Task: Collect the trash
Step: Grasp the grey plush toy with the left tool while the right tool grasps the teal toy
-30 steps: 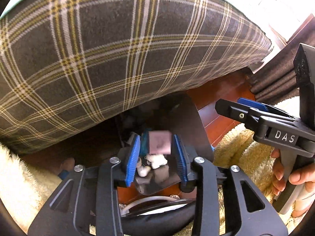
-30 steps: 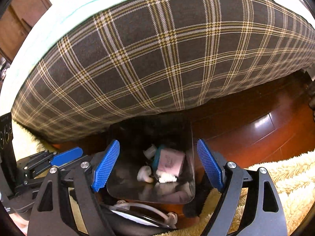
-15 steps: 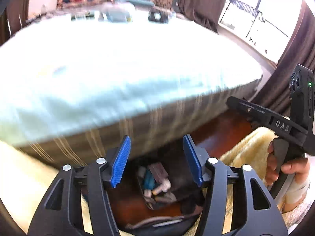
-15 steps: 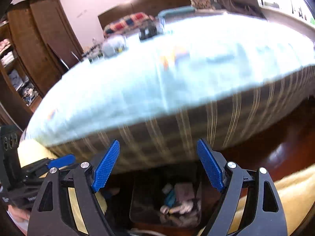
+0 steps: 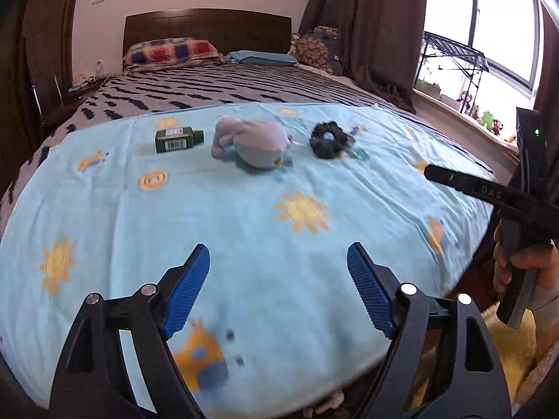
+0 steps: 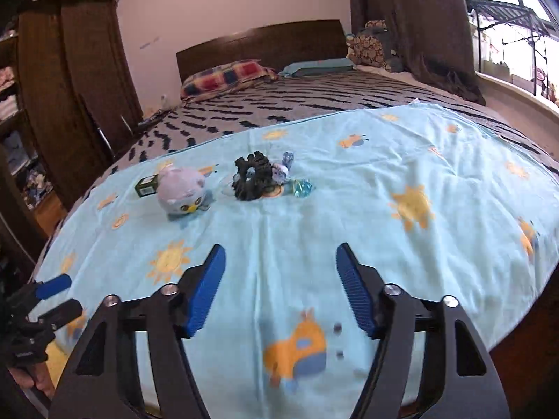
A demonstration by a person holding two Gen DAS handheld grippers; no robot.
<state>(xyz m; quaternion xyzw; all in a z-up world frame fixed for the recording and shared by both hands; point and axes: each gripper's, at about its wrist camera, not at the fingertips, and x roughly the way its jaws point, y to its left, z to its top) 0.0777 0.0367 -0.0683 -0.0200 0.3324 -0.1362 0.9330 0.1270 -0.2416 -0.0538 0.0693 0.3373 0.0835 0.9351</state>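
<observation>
The bed [image 5: 244, 83] fills both views, and a light blue sheet [image 5: 279, 244] printed with suns covers its near end. All that is left to sort lies on that sheet, grouped around a pale plush toy [image 5: 251, 143].

In the left wrist view, a black scrunchie [image 5: 328, 143] lies near the toy on its right. A dark green bottle [image 5: 178, 139] lies on its side just to the toy's left, capped, and what it holds cannot be seen. A few small crumpled pieces [image 6: 302, 186], clear and bluish, sit just past the scrunchie on the side away from the toy. They look like wrappers and are probably the trash still to collect, though they are too small to be sure.

No bin shows clearly. Some pale scraps [image 5: 328, 406] peek out under the sheet's near edge, well away from the toy. They may be the contents of a bin on the floor, but I cannot tell.

The left gripper [image 5: 279, 286] hangs over the sheet well short of the toy. Its jaws have just been opening and now stand wide with nothing between them. The right gripper [image 6: 279, 286] also hangs short of the toy. Its jaws have just been closing partway, but they are still apart and empty.

I judge the task unfinished, with neither gripper carrying anything.
</observation>
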